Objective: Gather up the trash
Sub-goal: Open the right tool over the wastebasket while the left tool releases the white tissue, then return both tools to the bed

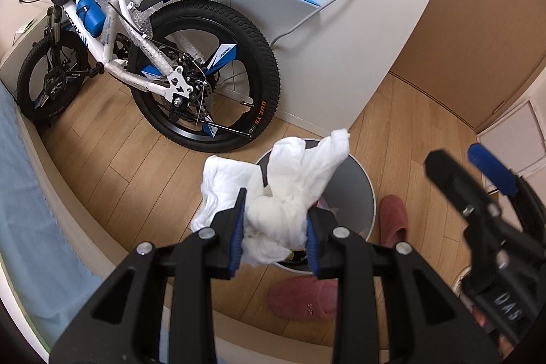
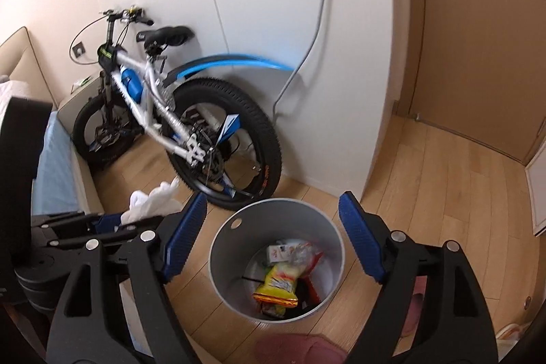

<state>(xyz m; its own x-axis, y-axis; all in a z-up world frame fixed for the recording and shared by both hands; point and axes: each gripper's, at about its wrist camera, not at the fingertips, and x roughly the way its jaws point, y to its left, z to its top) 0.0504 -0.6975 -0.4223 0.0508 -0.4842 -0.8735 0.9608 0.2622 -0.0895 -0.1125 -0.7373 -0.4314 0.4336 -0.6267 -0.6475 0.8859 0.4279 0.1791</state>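
Gripping white tissue (image 1: 283, 190): left fingers (image 1: 274, 239), above bin (image 2: 235, 248); right fingers (image 2: 273, 239) spread; tyre (image 1: 262, 33) reads "DUCYS".

One bin (image 2: 218, 248), one white tissue wad (image 1: 283, 197), two pink slippers (image 1: 300, 299), one bike (image 1: 150, 57), two grippers (image 1: 274, 239) (image 2: 269, 239), one yellow wrapper (image 2: 278, 287).
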